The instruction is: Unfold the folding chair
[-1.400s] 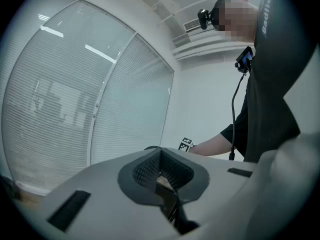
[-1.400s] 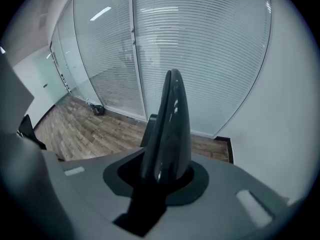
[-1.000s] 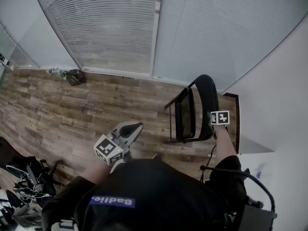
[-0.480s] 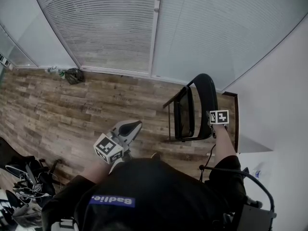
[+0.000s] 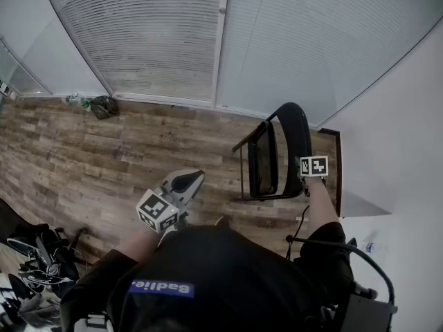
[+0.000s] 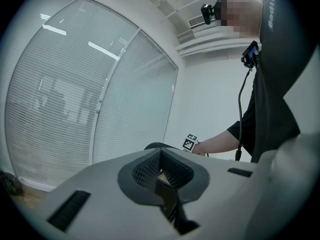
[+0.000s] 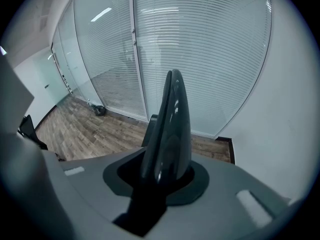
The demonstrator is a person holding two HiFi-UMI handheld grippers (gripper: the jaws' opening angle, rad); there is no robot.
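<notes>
The black folding chair stands folded on the wood floor by the glass wall, seen from above. My right gripper is shut on the edge of the chair's curved backrest. In the right gripper view the glossy black backrest rises between the jaws, and the pads press on it. My left gripper hangs in front of the person's body, left of the chair and apart from it. Its ribbed pads are together with nothing between them. The backrest top shows beyond them.
Glass panels with white blinds close off the far side. A dark bag and a bottle lie at their foot. Black gear is piled at the lower left. A white wall runs right of the chair.
</notes>
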